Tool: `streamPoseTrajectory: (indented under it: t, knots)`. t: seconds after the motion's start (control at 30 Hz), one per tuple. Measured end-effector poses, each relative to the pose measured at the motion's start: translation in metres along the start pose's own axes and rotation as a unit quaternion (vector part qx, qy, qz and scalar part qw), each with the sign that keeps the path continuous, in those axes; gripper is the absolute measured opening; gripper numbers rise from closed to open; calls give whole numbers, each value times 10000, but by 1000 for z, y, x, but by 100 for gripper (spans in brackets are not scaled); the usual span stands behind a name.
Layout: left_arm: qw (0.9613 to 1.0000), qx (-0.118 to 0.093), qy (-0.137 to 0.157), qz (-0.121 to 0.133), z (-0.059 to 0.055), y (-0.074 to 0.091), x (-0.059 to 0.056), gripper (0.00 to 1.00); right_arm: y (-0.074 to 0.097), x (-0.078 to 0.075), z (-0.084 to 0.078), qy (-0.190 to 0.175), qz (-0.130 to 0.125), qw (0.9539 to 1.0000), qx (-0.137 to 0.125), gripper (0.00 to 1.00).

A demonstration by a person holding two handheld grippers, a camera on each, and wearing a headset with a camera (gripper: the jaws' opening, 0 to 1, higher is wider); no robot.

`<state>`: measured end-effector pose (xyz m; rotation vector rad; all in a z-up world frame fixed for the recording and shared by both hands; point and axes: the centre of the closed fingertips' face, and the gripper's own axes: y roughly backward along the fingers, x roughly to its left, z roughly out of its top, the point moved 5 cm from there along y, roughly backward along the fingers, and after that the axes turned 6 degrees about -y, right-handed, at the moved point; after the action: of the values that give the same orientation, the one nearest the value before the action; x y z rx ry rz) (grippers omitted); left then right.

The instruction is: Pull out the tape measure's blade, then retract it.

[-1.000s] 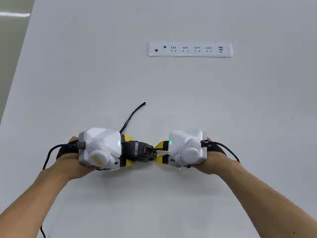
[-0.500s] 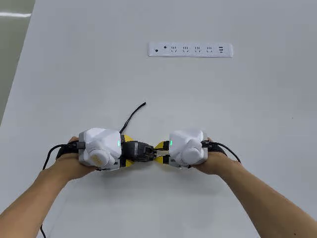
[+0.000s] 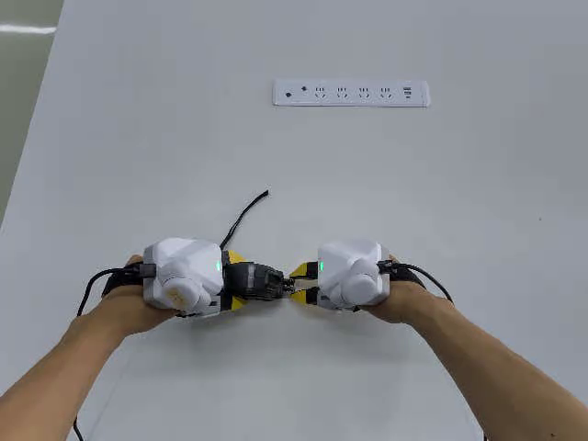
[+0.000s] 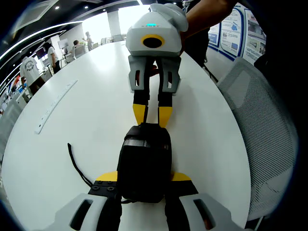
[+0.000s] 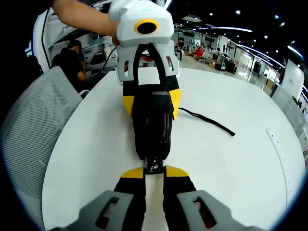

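A black tape measure (image 3: 256, 280) lies on the white table (image 3: 386, 184), its black wrist strap (image 3: 245, 215) trailing away from me. My left gripper (image 3: 235, 280) is shut on the case, with its yellow-tipped jaws on either side of the tape measure (image 4: 144, 161). My right gripper (image 3: 299, 283) faces it from the right. Its jaws are shut on the blade's end hook (image 5: 154, 168) at the mouth of the tape measure (image 5: 152, 120). In the left gripper view the right gripper (image 4: 152, 115) meets the case's far end. Hardly any blade shows.
A white power strip (image 3: 351, 93) lies flat at the far side of the table. Mesh chairs (image 4: 260, 125) stand at the table's edge beside the grippers. People and desks are in the room behind.
My right gripper has edged slightly to the right, away from the case. The left gripper and the tape measure have barely moved.
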<state>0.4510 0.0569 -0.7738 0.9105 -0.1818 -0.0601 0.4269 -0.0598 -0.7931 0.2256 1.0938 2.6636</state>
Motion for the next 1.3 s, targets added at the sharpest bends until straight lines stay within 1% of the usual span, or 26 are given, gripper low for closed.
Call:
streamPoseTrajectory:
  t: [0.9,1.3]
  knots:
    - [10000,-19,29,11,-1,1,0,31,15,-2,-12,22,19,10000,31,11]
    - [10000,-20,28,3,-1,0,0,31,23,-2,-21,-14,7,10000,38,11]
